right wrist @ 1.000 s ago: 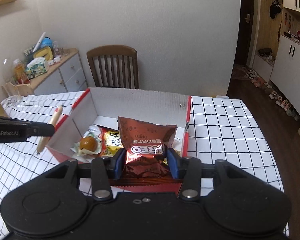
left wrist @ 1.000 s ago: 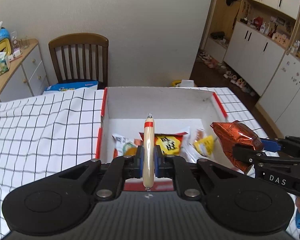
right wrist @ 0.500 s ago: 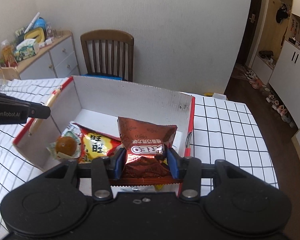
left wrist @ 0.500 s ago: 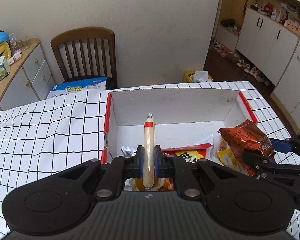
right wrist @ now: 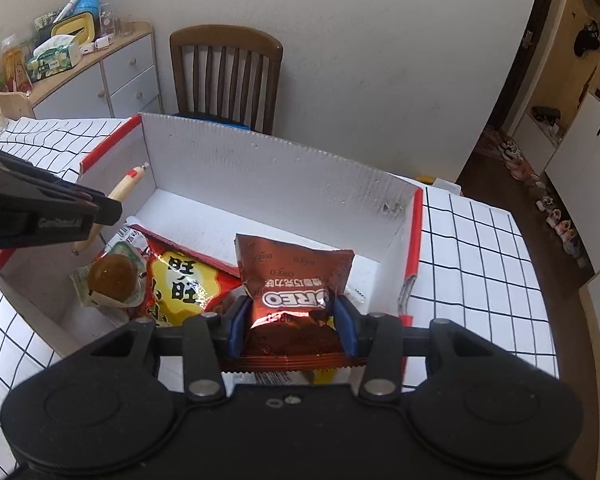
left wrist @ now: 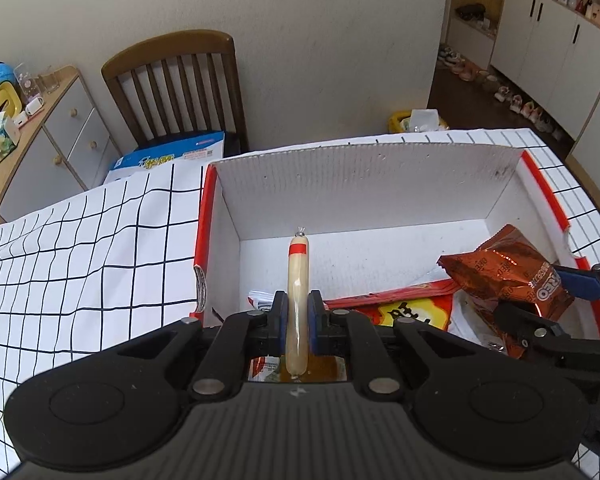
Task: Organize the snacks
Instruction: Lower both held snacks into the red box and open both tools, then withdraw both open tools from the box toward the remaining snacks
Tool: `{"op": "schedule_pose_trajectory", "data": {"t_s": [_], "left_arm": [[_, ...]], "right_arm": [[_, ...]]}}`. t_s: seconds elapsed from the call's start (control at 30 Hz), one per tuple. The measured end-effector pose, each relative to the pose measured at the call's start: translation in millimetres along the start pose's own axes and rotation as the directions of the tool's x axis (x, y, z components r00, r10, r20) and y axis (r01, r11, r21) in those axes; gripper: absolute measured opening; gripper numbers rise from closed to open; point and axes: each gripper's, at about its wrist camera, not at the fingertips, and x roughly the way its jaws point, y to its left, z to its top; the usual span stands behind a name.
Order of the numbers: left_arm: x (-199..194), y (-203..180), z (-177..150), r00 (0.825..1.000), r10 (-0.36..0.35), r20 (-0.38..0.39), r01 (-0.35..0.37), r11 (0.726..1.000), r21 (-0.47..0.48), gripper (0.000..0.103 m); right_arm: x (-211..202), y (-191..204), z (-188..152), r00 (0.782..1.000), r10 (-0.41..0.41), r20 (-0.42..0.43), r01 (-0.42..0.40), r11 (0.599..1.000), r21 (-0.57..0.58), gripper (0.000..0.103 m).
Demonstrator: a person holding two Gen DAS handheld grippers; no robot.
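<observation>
Sausage (left wrist: 298, 296) sits clamped upright in your left fingers (left wrist: 298, 316), over the near left corner of the box (left wrist: 364, 184). Your right fingers (right wrist: 290, 324) pinch the Oreo pack (right wrist: 294, 280) across its middle, above the box's right side. Both snacks hang over the pile already inside (a yellow bag (right wrist: 180, 288) and a jelly cup (right wrist: 114, 278)). Risks, as I judge them: let go from this height and the sausage may bounce or roll against the wall; squeeze the pack harder and you could crush the biscuits. Your two grippers are close, so watch they don't knock together as you lower.
</observation>
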Motion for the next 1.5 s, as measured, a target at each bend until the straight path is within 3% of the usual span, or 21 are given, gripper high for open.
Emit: {"op": "schedule_pose_trajectory", "data": {"t_s": [0.7,0.97,1.5], "left_arm": [[28,-11,-5,0.996,0.053,-0.072,-0.049,0.997,0.061,0.010],[16,-7,-6,0.997,0.040,-0.061,-0.038,0.998,0.043,0.010],[-42,3,-19,0.998,-0.059,0.012,0.059,0.998,-0.013,0.010]], "right_arm": [[25,0,-1,0.998,-0.013,-0.059,0.014,1.000,0.019,0.049],[13,2,-3,0.999,-0.008,-0.038,0.008,1.000,0.005,0.062],[-35,7,-2,0.999,0.025,0.034,-0.026,1.000,0.016,0.074]]}}
